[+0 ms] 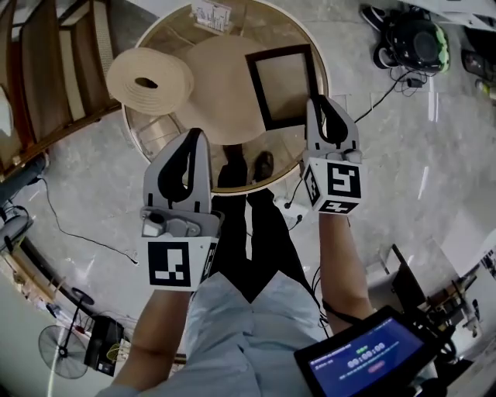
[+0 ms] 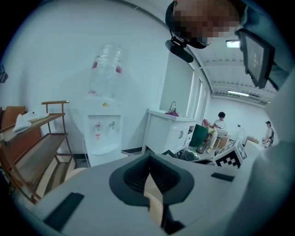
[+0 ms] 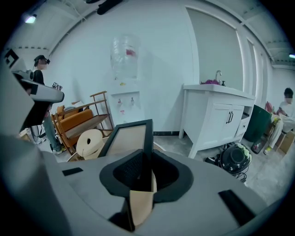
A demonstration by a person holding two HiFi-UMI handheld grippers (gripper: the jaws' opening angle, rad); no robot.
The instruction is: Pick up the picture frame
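A black picture frame (image 1: pixel 285 84) with a beige backing lies on the right part of a round glass table (image 1: pixel 139 133). My right gripper (image 1: pixel 316 105) is at the frame's near right corner. In the right gripper view the frame (image 3: pixel 126 138) runs forward from the jaws, and the right gripper (image 3: pixel 145 168) is shut on its black right edge. My left gripper (image 1: pixel 198 136) hovers over the table's near rim, apart from the frame. The left gripper (image 2: pixel 150 177) has its jaws together with nothing between them.
A round beige mat (image 1: pixel 221 89) lies under the frame, with a beige roll (image 1: pixel 149 80) to its left. A white card stand (image 1: pixel 211 14) is at the table's far side. Wooden shelves (image 1: pixel 54 70) stand left; a black device (image 1: pixel 415 43) and cables lie on the floor to the right.
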